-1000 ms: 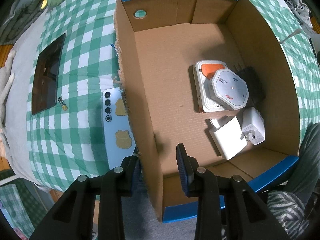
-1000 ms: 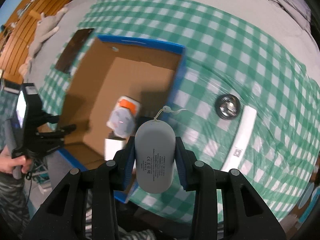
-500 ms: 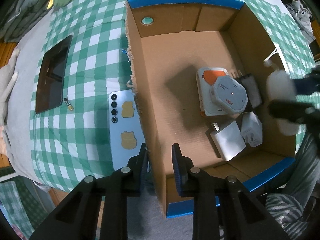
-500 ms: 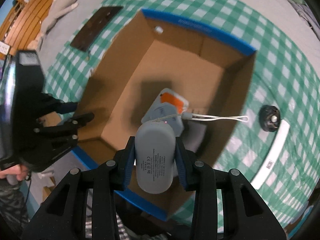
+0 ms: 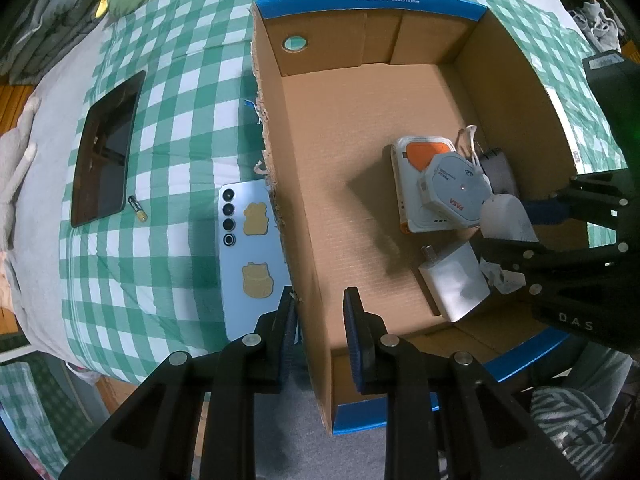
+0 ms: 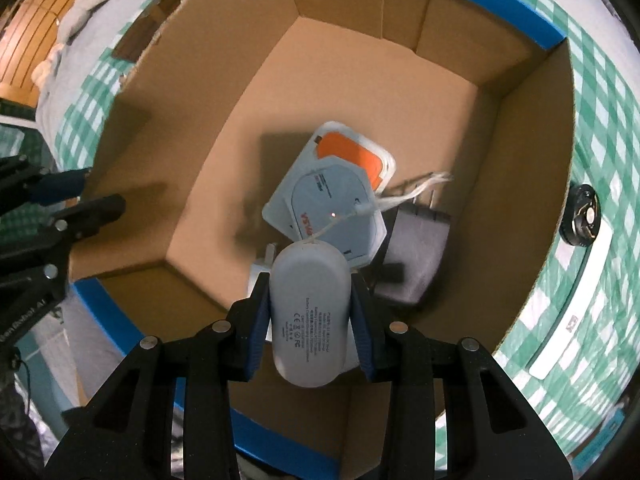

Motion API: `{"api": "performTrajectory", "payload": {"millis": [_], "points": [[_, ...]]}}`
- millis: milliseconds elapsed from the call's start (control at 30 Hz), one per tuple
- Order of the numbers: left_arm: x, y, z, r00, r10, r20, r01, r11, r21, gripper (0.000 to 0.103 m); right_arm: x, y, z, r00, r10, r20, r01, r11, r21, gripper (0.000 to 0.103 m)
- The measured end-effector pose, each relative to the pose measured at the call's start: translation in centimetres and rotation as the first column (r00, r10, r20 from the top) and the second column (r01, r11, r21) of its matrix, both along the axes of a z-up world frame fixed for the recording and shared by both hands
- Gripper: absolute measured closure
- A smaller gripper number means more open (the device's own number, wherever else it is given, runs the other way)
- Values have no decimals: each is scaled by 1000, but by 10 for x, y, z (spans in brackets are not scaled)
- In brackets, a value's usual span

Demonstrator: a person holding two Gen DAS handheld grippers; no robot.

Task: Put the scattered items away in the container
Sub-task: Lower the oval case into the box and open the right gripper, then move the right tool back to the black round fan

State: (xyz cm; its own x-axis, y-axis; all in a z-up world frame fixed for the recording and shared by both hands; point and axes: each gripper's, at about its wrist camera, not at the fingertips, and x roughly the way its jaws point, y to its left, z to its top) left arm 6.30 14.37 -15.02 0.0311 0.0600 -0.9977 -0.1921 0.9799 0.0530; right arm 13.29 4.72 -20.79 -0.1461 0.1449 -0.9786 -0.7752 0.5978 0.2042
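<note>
The open cardboard box (image 5: 372,0) stands on a green checked cloth. My right gripper (image 6: 310,280) is shut on a grey oval power bank (image 6: 308,312) and holds it inside the box, low over the items at the right. Its cord lies across a white octagonal device (image 6: 332,208), which rests on an orange-and-white one (image 6: 352,152). A white charger (image 5: 456,280) and a dark adapter (image 6: 416,256) lie beside them. My left gripper (image 5: 320,300) straddles the box's torn left wall. Its jaws are narrow, and a strip of wall shows before the right pad.
Outside the box on the left lie a blue phone (image 5: 248,264), a small battery (image 5: 137,208) and a dark tablet (image 5: 104,148). Beyond the right wall sit a round black object (image 6: 580,220) and a long white bar (image 6: 568,320). A striped sleeve (image 5: 568,420) is near.
My right gripper has carried the power bank from outside the box, over its rim and down inside. The left jaws have narrowed around the box wall.
</note>
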Motion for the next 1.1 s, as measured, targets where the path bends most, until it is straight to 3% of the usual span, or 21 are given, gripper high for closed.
{"api": "performTrajectory", "payload": {"millis": [333,700,1100], "points": [[0,0,0,1000,1,1,-1,1000,0,80,-2,-5,10,1000,1,27,-2,1000,21,57],[0,0,1,1000,0,0,0,1000,2,80,9,-23,51,994,-8,107,1,998,71,36],[0,0,1,1000,0,1,0,1000,4,80,44,-56,80,988,-78,137,64,993,98,35]]}}
